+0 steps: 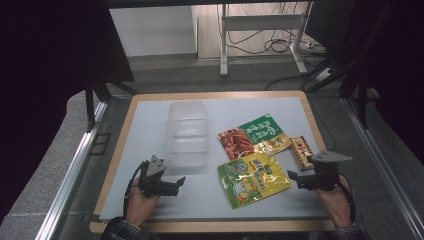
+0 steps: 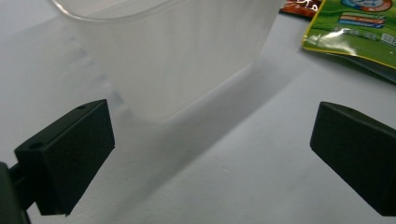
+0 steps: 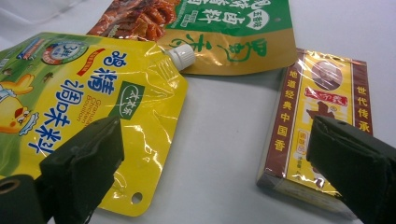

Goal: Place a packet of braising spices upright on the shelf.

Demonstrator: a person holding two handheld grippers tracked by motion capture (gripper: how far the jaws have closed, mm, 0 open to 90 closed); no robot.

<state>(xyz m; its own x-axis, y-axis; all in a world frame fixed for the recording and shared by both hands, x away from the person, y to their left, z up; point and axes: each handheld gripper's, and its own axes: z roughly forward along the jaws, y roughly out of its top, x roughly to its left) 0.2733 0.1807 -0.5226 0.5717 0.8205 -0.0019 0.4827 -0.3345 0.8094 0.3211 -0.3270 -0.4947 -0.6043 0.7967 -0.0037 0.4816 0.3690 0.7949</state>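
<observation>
Yellow pouch [image 3: 88, 107]: just ahead of right gripper [image 1: 295, 178], not touching
Right gripper: released, nothing held
Left gripper [image 1: 178, 183]: released, clear tub [image 2: 168, 51] just ahead

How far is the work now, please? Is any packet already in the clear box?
Nothing looks packed yet. The clear box seems empty. Both grippers, left and right, are open. The yellow pouch, green packet and small carton lie on the table.

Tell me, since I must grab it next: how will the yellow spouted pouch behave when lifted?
The yellow pouch is glossy, crinkled film, so it will probably flex and sag, and may slip between the pads. Its white cap looks like the only stiff part. It lies flat, so rolling seems unlikely.
</observation>
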